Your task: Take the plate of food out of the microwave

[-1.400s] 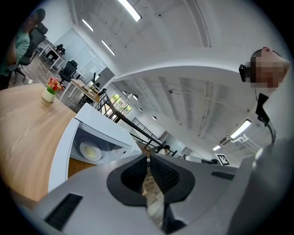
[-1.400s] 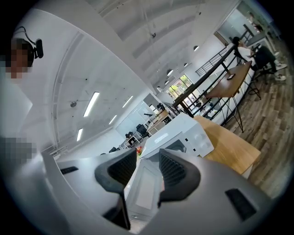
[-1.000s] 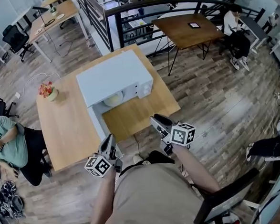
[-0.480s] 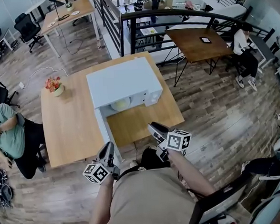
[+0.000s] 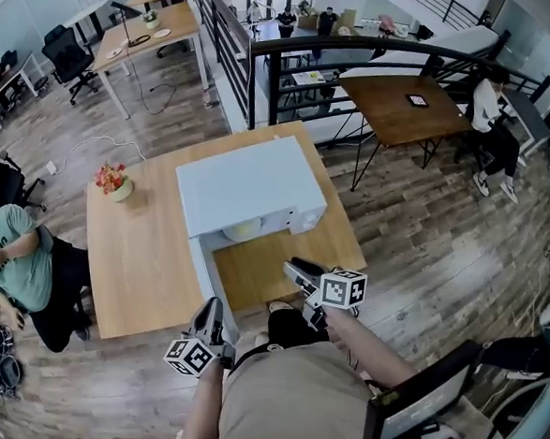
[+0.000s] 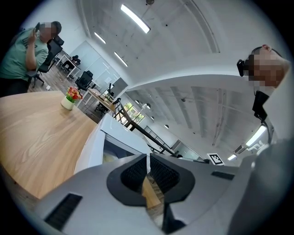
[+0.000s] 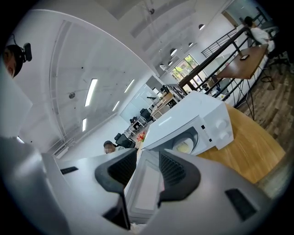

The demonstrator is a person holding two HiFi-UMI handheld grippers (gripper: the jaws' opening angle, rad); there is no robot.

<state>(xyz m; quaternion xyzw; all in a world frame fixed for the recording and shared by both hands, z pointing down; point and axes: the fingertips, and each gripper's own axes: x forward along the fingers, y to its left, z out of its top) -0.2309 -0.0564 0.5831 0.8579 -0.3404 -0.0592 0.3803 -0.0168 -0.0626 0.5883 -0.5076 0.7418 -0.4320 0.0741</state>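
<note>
head view: microwave (image 5: 249,183) on surface (image 5: 137,261), door (image 5: 204,275) swung open ahead of left gripper (image 5: 211,307). plate of food (image 5: 245,230) inside cavity, well ahead of both jaws, beyond right gripper (image 5: 297,267); neither touches it.
left gripper view: jaws closed tip to tip, nothing held; cavity ahead beyond tips.
right gripper view: jaws partly apart, empty; plate ahead, slightly right of jaws.
judgement: plate likely stiff, smooth-rimmed, breakable, perhaps hot; food may slide. pinch near rim, keep level.

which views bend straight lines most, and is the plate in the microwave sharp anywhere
Both gripper views: heavy fisheye, black corners, straight lines bowed. Head view: milder bending. Right gripper view: round plate of pale food inside the white box-shaped microwave small but fairly sharp.
</note>
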